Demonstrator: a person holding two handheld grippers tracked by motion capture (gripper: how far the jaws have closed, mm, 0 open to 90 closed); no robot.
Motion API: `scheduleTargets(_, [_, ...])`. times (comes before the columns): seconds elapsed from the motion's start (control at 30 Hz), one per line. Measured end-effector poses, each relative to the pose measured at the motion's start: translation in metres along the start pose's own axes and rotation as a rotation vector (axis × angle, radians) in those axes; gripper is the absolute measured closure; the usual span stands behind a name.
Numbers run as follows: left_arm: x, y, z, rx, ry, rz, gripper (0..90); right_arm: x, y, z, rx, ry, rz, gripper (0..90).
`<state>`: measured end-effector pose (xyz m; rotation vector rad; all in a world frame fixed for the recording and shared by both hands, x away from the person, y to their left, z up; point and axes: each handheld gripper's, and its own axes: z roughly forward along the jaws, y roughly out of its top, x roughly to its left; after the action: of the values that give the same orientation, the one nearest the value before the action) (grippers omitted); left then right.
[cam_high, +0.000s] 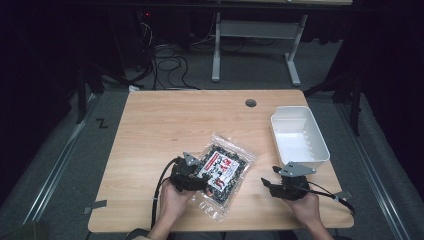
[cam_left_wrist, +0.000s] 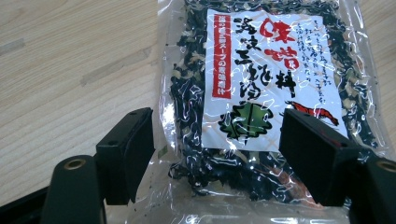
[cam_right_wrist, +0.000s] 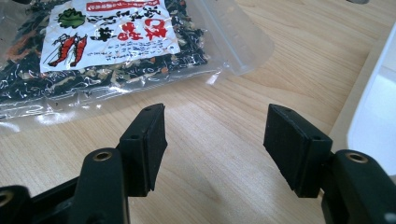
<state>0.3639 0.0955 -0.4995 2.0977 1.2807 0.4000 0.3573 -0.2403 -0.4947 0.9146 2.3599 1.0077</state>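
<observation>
Both hands enter at the bottom of the high view: the left claw (cam_high: 192, 176) sits at the lower left edge of the seaweed packet (cam_high: 225, 172), mid-table (cam_high: 150, 130); the right claw (cam_high: 286, 186) waits below the white bin (cam_high: 300, 135). Left gripper view: jaws spread, straddling the packet (cam_left_wrist: 261, 93) without pinching. Right gripper view: right claw (cam_right_wrist: 215, 135) spread, empty, packet (cam_right_wrist: 107, 42) upper left. Grasping looks underway; next, the left jaws must close.

A pale wooden tabletop (cam_high: 165, 120) with a round cable hole (cam_high: 251, 103) stands on grey carpet (cam_high: 45, 165). Behind it, black cables (cam_high: 167, 65) coil on the floor beside a white desk frame (cam_high: 252, 45). The room's edges sink into darkness; light falls on the wood.
</observation>
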Motion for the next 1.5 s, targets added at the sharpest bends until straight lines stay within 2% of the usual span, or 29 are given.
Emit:
scheduleTargets(0.2, [0.001,0.004,0.007,0.020,0.005,-0.012,26.1,0.000,0.000,0.000,0.001,-0.001,0.000,39.8])
scheduleTargets(0.4, [-0.002,0.008,0.015,0.043,0.008,0.007,25.6,0.000,0.000,0.001,0.009,-0.002,-0.003,39.3])
scheduleTargets(0.53, [-0.004,0.008,0.018,0.045,0.020,0.016,27.2,0.000,0.000,0.000,0.008,-0.004,-0.004,39.3])
scheduleTargets(0.93, [-0.005,0.005,0.027,0.061,0.019,0.031,25.7,0.001,-0.001,0.000,0.007,-0.005,-0.001,39.3])
scheduleTargets(1.23, [-0.003,0.003,0.028,0.048,-0.015,0.036,26.8,0.000,0.000,0.000,0.003,0.005,0.002,39.4])
scheduleTargets(1.5, [-0.004,0.002,0.028,0.053,-0.046,0.068,27.0,0.000,0.002,-0.002,-0.001,0.023,0.028,39.3])
